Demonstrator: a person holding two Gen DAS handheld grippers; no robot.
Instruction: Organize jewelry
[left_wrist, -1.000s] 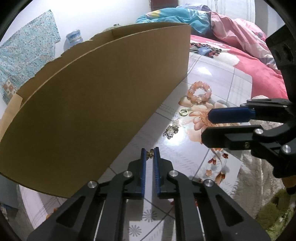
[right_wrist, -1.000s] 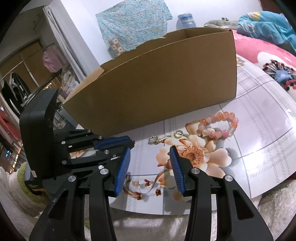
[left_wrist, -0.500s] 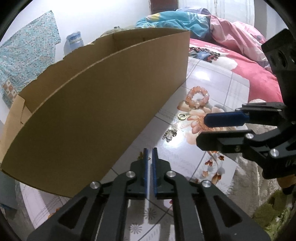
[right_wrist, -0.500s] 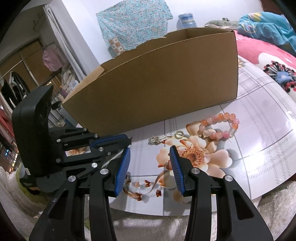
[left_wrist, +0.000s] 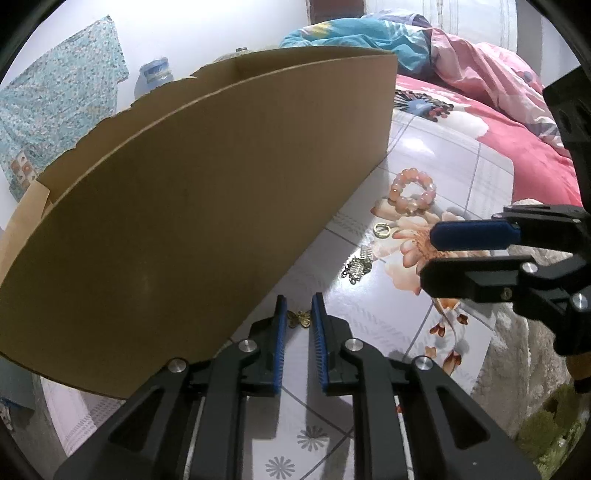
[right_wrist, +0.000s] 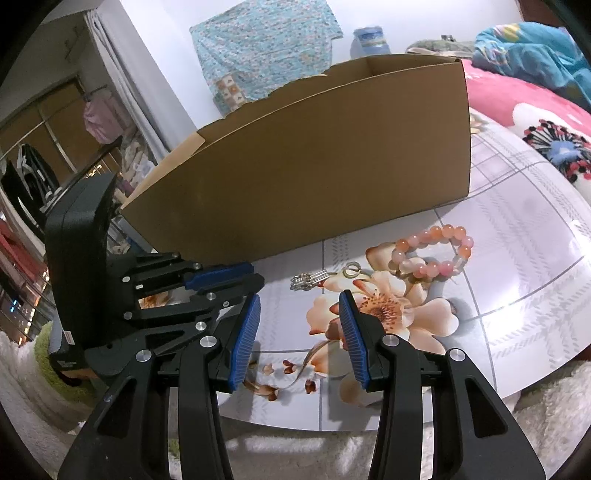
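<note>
A: Butterfly charm (left_wrist: 299, 319) lies flat on the bench (left_wrist: 436, 155), between the left gripper (left_wrist: 298, 314) pads, just beside the cardboard box (left_wrist: 207, 192). Jaws have just been opening, narrow gap, not pressing it.

B: Handling? Light, thin, probably slippery metal (wings look delicate). Pinch across the body.

A: Right gripper (right_wrist: 299, 334) jaws half open, empty. Bead bracelet (right_wrist: 432, 254), ring (right_wrist: 351, 271) and silver charm (right_wrist: 308, 278) wait ahead.

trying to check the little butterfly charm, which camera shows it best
The left wrist view. There the butterfly charm lies on the table between the blue pads of the left gripper, whose jaws have just been opening; neither pad presses on it. In the right wrist view the left gripper hides the charm.
</note>
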